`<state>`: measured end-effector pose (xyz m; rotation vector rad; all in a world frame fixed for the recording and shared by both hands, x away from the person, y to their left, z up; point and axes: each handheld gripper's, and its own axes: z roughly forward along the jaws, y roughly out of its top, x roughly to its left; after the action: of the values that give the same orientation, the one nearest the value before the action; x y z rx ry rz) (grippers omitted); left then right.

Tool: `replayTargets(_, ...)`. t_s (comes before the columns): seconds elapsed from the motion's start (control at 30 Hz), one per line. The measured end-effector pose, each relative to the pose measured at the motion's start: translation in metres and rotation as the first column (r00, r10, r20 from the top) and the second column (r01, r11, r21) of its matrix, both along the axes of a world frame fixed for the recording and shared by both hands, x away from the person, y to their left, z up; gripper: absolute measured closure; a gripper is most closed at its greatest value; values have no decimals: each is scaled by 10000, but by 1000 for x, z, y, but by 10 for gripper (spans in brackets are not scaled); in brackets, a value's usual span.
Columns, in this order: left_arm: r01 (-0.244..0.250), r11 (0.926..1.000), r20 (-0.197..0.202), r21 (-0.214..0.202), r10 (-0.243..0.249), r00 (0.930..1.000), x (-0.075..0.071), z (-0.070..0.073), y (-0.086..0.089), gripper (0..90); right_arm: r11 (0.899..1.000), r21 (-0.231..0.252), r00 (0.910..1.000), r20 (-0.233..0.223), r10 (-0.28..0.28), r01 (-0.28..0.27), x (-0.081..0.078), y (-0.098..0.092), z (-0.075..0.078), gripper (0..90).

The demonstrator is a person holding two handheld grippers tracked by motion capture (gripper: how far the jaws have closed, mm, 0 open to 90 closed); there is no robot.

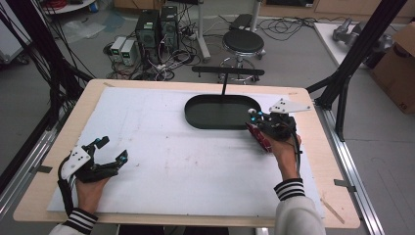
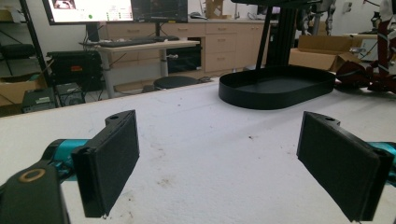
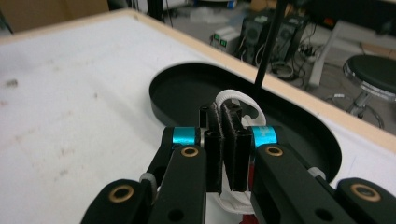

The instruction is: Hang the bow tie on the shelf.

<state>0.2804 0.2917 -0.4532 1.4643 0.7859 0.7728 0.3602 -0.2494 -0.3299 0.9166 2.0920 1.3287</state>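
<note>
A black oval tray (image 1: pixel 215 111) sits on the white mat toward the far right of the table; its wall (image 2: pixel 275 95) and floor (image 3: pixel 187 93) are bare. My right gripper (image 1: pixel 254 117) hovers at the tray's near right rim, shut on a white loop (image 3: pixel 236 98) of a red item (image 1: pixel 260 137) that hangs below the jaws. In the right gripper view (image 3: pixel 219 114) the pads pinch that loop over the tray's edge. My left gripper (image 1: pixel 113 149) rests at the table's near left, open, with nothing between its pads (image 2: pixel 112 163).
A white mat (image 1: pixel 161 161) covers most of the wooden table (image 1: pixel 313 147). A thin black post (image 1: pixel 224 87) rises behind the tray. Beyond the far edge stand a round stool (image 1: pixel 243 41) and computer towers (image 1: pixel 156 29). A black frame leg (image 1: pixel 342 78) stands at the right.
</note>
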Motion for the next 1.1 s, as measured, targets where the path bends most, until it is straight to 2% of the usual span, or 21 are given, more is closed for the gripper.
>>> replayTargets(0.03,-11,10000,1,-3,11,10000,0,0,0,134,10000,0,10000,0,0,0,0,0,0,876)
replayTargets(0.13,-18,10000,-16,13,18,10000,0,0,0,134,9987,463,9994,272,-233,221,-1,1,8,876)
replayTargets(0.17,-20,10000,-13,12,20,10000,0,0,0,134,9967,696,9978,492,-455,420,-1,3,16,876)
replayTargets(0.2,-20,10000,-14,10,20,10000,0,0,0,134,9967,696,9978,492,-455,420,-1,3,16,876)
replayTargets(0.37,-31,10000,6,39,31,10000,0,0,0,134,9878,1268,9882,1115,-1046,903,4,10,34,876)
replayTargets(0.8,-19,10000,-14,-24,19,10000,0,0,0,134,9705,1947,9738,1484,-1722,1420,24,19,54,876)
replayTargets(1.03,-12,10000,-28,-74,12,10000,0,0,1,134,9602,1989,9541,1874,-2335,1959,42,26,68,876)
replayTargets(1.1,-6,10000,-31,-72,5,10000,0,0,1,134,9588,1992,9515,1912,-2409,2027,45,27,69,876)
